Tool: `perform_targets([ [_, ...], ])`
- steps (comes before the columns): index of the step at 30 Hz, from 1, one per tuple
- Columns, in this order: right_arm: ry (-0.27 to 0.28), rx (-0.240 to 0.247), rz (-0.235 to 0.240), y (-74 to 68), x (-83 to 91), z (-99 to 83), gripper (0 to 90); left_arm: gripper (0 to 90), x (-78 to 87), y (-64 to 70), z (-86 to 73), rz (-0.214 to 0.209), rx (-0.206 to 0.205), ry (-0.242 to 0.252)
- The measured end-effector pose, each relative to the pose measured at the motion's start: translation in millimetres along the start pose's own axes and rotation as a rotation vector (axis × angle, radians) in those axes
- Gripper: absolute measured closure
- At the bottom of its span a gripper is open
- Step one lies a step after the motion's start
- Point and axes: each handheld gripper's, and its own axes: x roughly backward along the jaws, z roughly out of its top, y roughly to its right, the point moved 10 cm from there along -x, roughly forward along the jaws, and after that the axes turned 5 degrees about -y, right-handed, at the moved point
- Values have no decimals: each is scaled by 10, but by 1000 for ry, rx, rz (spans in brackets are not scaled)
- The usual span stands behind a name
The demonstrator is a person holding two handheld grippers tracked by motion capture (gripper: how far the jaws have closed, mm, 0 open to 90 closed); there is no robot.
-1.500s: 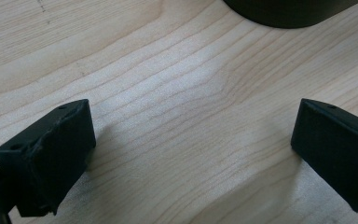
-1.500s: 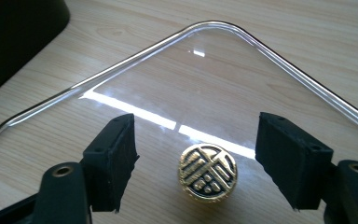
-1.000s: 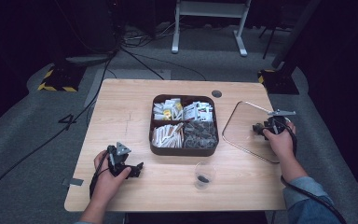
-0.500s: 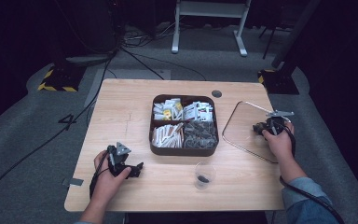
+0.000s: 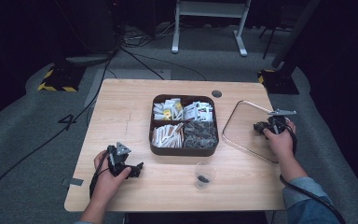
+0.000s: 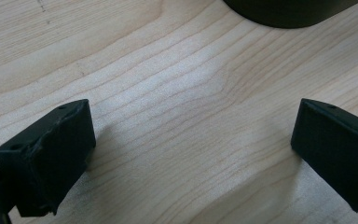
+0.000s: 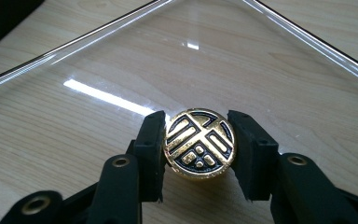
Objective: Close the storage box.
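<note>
A clear glass lid [image 5: 243,125] with a thin metal rim lies flat on the table, right of the tray. At its middle stands a round gold-and-black knob [image 7: 199,143]. My right gripper [image 5: 262,127] is shut on that knob, one black jaw pressed on each side, as the right gripper view [image 7: 199,140] shows up close. My left gripper [image 5: 137,168] rests low on the bare wood near the front left. In the left gripper view, its jaws [image 6: 191,140] stand wide open with nothing between them.
A dark brown tray [image 5: 184,151] with four compartments of packets and sachets sits mid-table; its edge [image 6: 284,11] shows ahead of the left gripper. A small clear cup [image 5: 204,175] holding something dark stands in front of the tray. Cables trail across the floor beyond the table.
My right hand has shifted slightly to the left over the lid. The left hand and gripper have not moved.
</note>
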Motion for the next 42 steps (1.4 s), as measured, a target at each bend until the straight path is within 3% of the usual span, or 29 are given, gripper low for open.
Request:
perform_targets([
  [11, 69, -5, 46, -70, 297, 209, 591, 1, 0, 0, 0, 0, 0, 0],
  [29, 145, 40, 83, -264, 697, 545, 591, 1, 0, 1, -1, 0, 0, -1],
  [42, 171, 97, 134, -567, 835, 767, 591, 1, -7, -5, 10, 5, -3, -1],
])
